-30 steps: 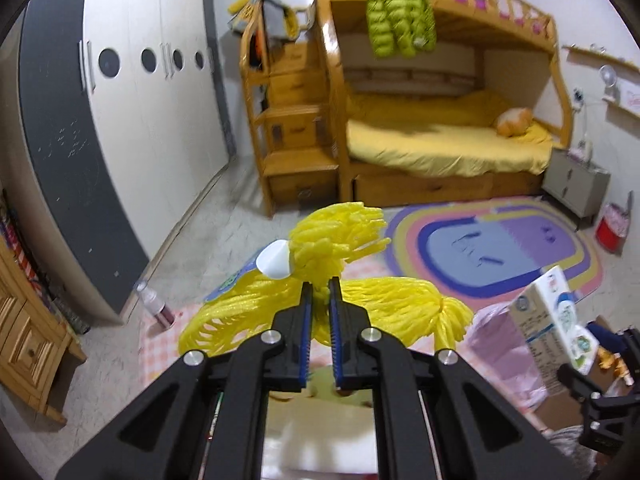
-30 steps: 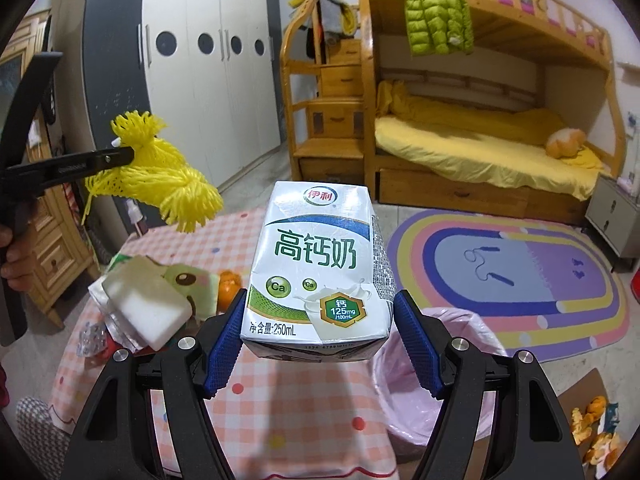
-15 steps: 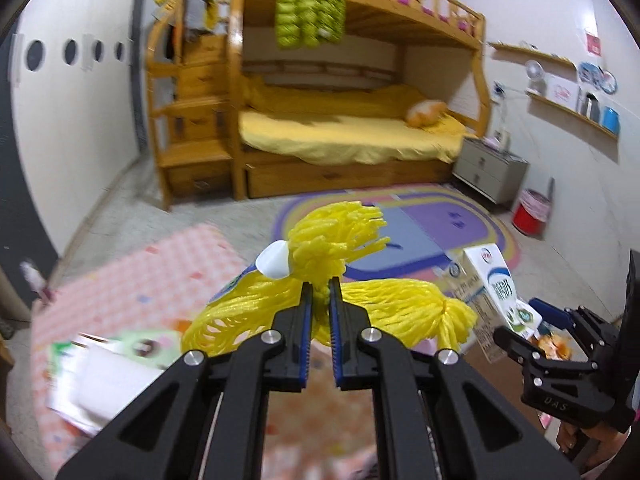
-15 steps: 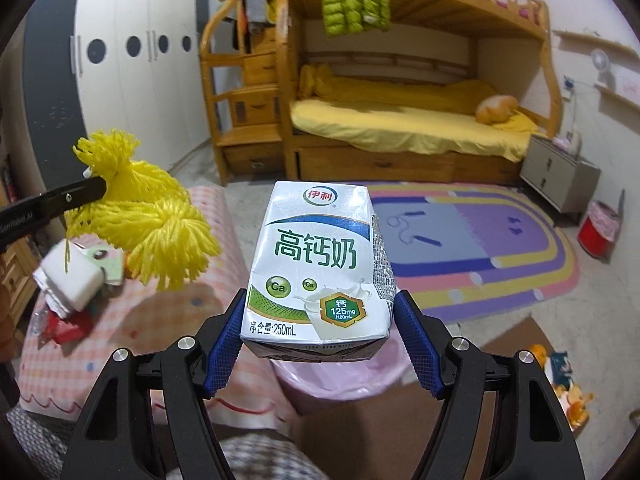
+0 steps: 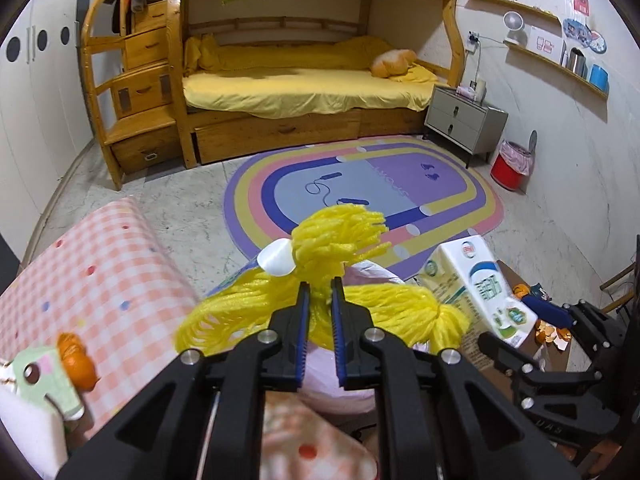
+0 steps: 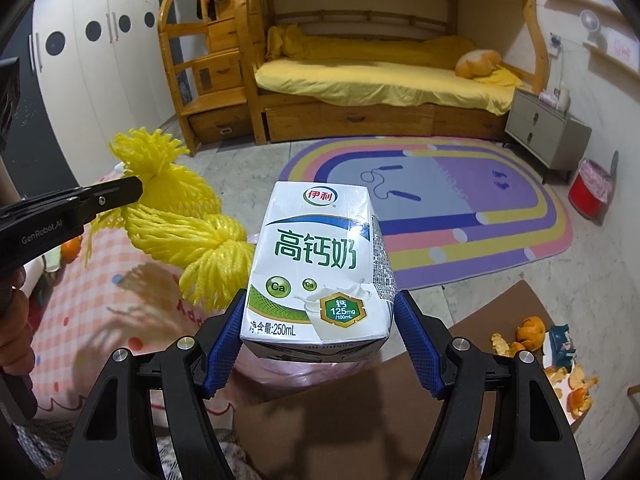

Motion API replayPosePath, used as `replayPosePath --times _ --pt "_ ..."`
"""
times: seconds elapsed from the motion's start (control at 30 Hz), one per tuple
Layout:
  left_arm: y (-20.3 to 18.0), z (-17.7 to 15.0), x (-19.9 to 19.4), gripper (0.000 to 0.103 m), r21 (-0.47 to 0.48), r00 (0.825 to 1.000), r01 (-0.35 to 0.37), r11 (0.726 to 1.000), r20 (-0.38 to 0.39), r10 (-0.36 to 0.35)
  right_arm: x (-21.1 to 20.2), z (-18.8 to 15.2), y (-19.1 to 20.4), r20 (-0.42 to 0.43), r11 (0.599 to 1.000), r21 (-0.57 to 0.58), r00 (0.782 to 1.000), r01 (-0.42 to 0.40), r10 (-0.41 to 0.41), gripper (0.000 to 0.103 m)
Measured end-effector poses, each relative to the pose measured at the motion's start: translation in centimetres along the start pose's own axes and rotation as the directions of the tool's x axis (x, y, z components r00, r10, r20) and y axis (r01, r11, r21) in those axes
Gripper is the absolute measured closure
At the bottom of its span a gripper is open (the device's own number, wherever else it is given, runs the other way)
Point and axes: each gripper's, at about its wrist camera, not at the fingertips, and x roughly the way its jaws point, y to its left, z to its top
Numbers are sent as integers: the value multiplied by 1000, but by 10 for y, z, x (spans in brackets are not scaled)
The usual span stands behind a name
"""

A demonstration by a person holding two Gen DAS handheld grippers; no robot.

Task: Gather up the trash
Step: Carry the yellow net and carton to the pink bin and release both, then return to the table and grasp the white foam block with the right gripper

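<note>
My left gripper is shut on a yellow foam fruit net, held in the air above a bin lined with a pink bag. The net and the left gripper's finger show in the right wrist view too. My right gripper is shut on a white and green 250 mL milk carton, held upright over the same pink bag. The carton also shows in the left wrist view, just right of the net.
A table with a pink checked cloth stands to the left, carrying orange peel and a green wrapper. A cardboard sheet with orange peels lies on the floor at right. A red bin stands by the grey nightstand.
Both grippers have swung right, away from the table, and now hang over the pink-lined bin. Their grips on the net and the carton are unchanged.
</note>
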Motion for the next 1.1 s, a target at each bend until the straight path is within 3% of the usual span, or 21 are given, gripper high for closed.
replayPosePath --times 0.07,0.13,0.27,0.4,0.63,0.83,1.1 --pt "1 4 10 86 -4 1000 13 1000 -11 -13 13 3 -1 -11 1000 2 1000 -6 6 31" --pt "5 7 18 57 -20 1000 15 1000 -17 -16 27 5 -1 -26 1000 -2 1000 -11 11 28" --pt "14 7 13 36 -50 1000 13 999 8 -13 46 9 -3 -53 1000 0 999 -6 6 20" --pt "30 3 -4 32 -78 999 -27 997 28 30 39 9 -4 -44 1000 26 999 -9 10 19" --pt "45 -12 -46 31 -113 994 -82 990 56 89 -12 13 4 27 998 44 999 -37 36 19" --pt "57 -32 -90 31 -134 988 -120 984 79 132 -59 14 31 95 997 10 993 -73 72 20" --pt "80 -73 -156 25 -183 969 -216 959 83 234 -100 11 86 119 979 -93 974 -180 191 22"
